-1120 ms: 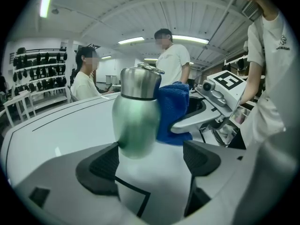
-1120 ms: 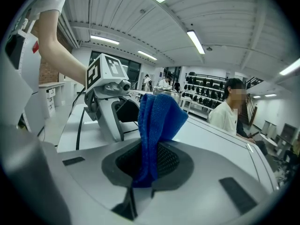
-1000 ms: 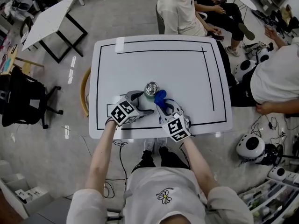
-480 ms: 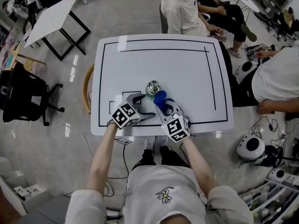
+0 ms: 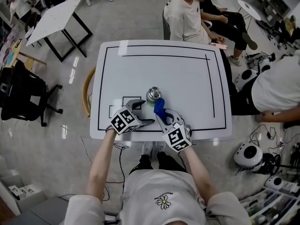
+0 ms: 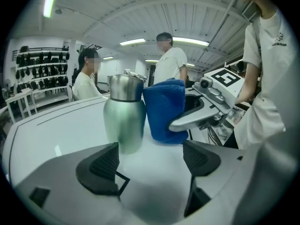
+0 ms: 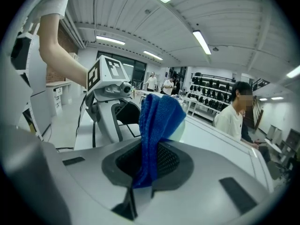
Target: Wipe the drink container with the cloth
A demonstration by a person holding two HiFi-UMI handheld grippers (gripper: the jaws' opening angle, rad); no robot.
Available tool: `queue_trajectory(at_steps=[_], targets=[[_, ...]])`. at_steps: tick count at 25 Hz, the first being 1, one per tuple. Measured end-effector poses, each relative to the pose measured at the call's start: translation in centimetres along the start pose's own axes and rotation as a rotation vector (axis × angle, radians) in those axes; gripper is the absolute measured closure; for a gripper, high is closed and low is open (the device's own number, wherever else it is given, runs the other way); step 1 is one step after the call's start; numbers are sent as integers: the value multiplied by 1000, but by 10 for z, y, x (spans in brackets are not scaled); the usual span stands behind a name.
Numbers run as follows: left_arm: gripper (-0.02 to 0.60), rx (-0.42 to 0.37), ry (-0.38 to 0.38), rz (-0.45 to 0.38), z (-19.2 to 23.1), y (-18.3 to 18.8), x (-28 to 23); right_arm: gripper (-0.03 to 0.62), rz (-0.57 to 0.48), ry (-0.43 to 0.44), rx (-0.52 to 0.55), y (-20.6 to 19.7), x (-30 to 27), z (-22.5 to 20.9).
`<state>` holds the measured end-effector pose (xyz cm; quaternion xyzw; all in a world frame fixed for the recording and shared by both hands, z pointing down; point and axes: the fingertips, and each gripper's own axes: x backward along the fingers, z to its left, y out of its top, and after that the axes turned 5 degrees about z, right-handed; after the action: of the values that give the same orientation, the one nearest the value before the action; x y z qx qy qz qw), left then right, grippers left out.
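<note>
Right gripper (image 7: 144, 171): we have its jaws clamped narrow on the cloth (image 7: 157, 121), which stands up out of them in a blue fold.
Cloth: its upper end lies against the right side of the drink container (image 6: 123, 111), as our left gripper view shows.
Left gripper (image 6: 154, 165): we hold its jaws wide apart with nothing between them. It sits low over the desk's near edge, just left of the right gripper.
Drink container: a silver metal flask, upright on the desk (image 5: 187, 78). It stands just beyond the left gripper's jaws and in front of the desk's middle.
Desk: a white top with a black line drawn round its border.
Beyond the desk: a person in a pale shirt (image 5: 185, 18) sits at the far side, with others to the right.
</note>
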<state>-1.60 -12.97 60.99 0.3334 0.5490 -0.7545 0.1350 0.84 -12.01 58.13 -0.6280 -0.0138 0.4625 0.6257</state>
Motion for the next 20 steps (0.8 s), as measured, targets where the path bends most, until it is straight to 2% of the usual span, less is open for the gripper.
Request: queue_trajectory(at_steps=[3,7,9,12,16,20], targets=[[167,-3,63,-50,11,13,19,551,17,-37,141,18,21,-28],[169,13,166,-151,24,35,49,551,49,-90,430,62,32,-79],[169,12,210,-208,27,48,62,551,59,-76,538,82,27,-97],[169,13,269,-279,25,63,76,551,104,53,660,97,15,-99],[169,25,329,-345,22,74,91,551,193,243,806,99,-4,-76],[170,46,366,-387,20,75,104,551,274,342,892,93,-18,-66]])
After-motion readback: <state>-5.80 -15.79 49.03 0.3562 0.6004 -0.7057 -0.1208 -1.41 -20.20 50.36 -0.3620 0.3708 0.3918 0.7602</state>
